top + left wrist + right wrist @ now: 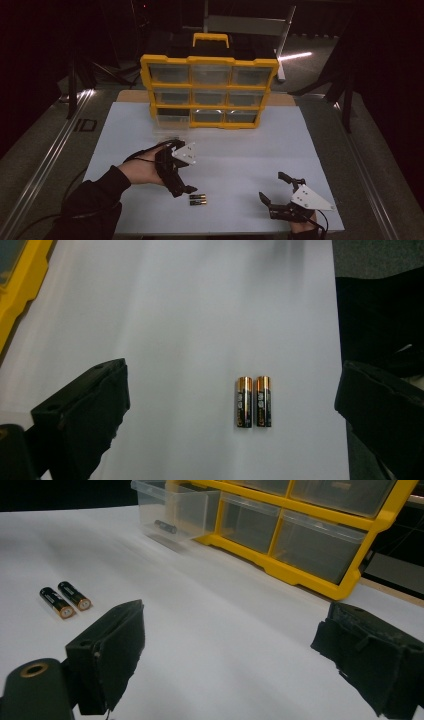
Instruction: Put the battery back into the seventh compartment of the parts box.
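One cell sits in the drawer [170, 515]; two batteries [254, 401] remain on the mat. I hold both grippers' jaws spread, empty: L gripper [181, 167], R gripper [276, 189].

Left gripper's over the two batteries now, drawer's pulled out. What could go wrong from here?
1. The two batteries lie side by side, apparently touching; the open left gripper may catch both or knock one rolling across the smooth white sheet.
2. The pulled-out clear drawer of the yellow organizer already holds what looks like a battery and sticks out low; a carrying hand could bump it.
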A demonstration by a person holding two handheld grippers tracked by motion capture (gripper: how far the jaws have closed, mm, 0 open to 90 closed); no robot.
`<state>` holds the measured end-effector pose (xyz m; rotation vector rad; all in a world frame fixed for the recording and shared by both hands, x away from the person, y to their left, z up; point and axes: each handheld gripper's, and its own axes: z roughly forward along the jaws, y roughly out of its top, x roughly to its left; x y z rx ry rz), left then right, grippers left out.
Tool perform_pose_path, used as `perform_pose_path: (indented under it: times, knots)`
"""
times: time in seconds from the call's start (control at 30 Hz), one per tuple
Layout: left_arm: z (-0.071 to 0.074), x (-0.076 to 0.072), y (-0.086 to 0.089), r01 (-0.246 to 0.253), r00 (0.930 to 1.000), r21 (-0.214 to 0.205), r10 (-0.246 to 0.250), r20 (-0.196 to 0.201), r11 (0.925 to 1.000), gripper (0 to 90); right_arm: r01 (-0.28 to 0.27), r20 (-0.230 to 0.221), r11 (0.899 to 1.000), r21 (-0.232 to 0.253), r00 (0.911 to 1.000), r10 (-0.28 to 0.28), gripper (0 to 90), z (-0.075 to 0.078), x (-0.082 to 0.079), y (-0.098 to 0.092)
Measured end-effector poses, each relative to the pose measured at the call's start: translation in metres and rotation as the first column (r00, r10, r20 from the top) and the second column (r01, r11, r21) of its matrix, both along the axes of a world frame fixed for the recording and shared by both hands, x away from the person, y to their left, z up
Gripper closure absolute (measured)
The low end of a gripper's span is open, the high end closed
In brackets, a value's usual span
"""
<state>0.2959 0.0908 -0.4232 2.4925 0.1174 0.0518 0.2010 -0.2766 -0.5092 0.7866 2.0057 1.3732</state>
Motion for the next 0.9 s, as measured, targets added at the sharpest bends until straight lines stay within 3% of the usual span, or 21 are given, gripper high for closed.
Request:
perform_pose_path:
  times: [0.2, 0.27, 0.43, 0.63, 0.73, 0.9]
  knots:
    - [-0.009, -0.005, -0.004, 0.011, 0.9999, -0.007, -0.011, 0.003, 0.9999, 1.1, -0.001, -0.005, 1.000, 0.001, 1.0000, 0.001, 10.4, 0.000, 0.000, 0.000]
    - [-0.015, -0.006, -0.006, 0.009, 0.9999, -0.027, -0.009, -0.008, 0.9996, 1.2, -0.001, -0.006, 1.000, 0.002, 1.0000, 0.001, 10.4, 0.000, 0.000, 0.000]
    - [-0.021, -0.009, -0.008, 0.015, 0.9997, -0.040, -0.014, 0.020, 0.9991, 2.3, -0.001, -0.006, 1.000, 0.003, 1.0000, 0.001, 10.3, -0.001, 0.000, 0.000]
    - [-0.032, -0.011, -0.012, 0.018, 0.9998, -0.061, -0.018, -0.002, 0.9979, 4.4, 0.001, -0.007, 1.000, 0.007, 1.0000, -0.001, 10.3, 0.000, -0.001, 0.000]
    - [-0.037, -0.011, -0.012, 0.025, 0.9997, -0.082, -0.025, -0.002, 0.9964, 11.2, -0.002, -0.008, 1.000, 0.002, 1.0000, 0.002, 10.3, -0.001, 0.000, 0.000]
    - [-0.047, -0.010, -0.011, 0.035, 0.9993, -0.079, -0.036, -0.012, 0.9963, 16.8, 0.000, -0.015, 1.000, 0.004, 0.9999, 0.000, 10.3, -0.002, 0.000, 0.000]
